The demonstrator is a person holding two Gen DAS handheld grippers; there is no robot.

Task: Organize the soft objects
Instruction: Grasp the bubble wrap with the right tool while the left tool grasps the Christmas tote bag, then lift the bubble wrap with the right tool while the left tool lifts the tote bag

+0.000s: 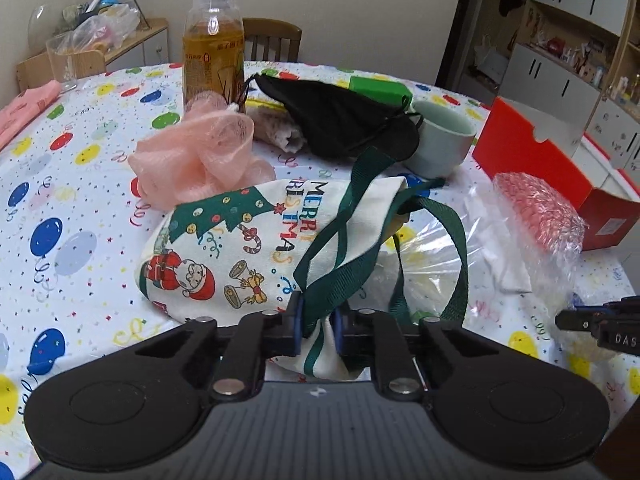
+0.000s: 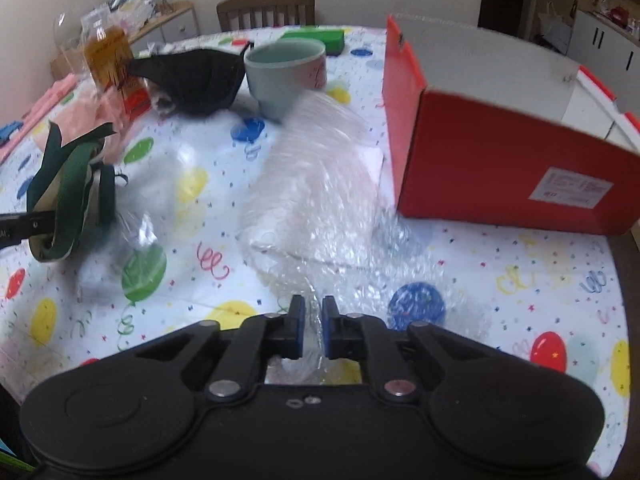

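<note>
My left gripper [image 1: 318, 322] is shut on the rim and green strap of a white Christmas tote bag [image 1: 240, 248], which lies on the table ahead of it. The bag's green straps [image 2: 68, 184] also show at the left of the right wrist view. My right gripper [image 2: 314, 328] is shut on an edge of clear bubble wrap [image 2: 316, 184], which stretches blurred towards the open red box [image 2: 500, 152]. A pink mesh sponge [image 1: 200, 152] and a black cloth pouch [image 1: 340, 120] lie beyond the bag.
A pale green cup [image 1: 440, 136], a tea bottle [image 1: 213, 48], a green block [image 1: 380, 88] and a pink cloth [image 1: 28, 108] sit on the balloon-print tablecloth [image 1: 72, 200]. A wooden chair [image 2: 266, 10] stands behind the table. Shelves stand at right.
</note>
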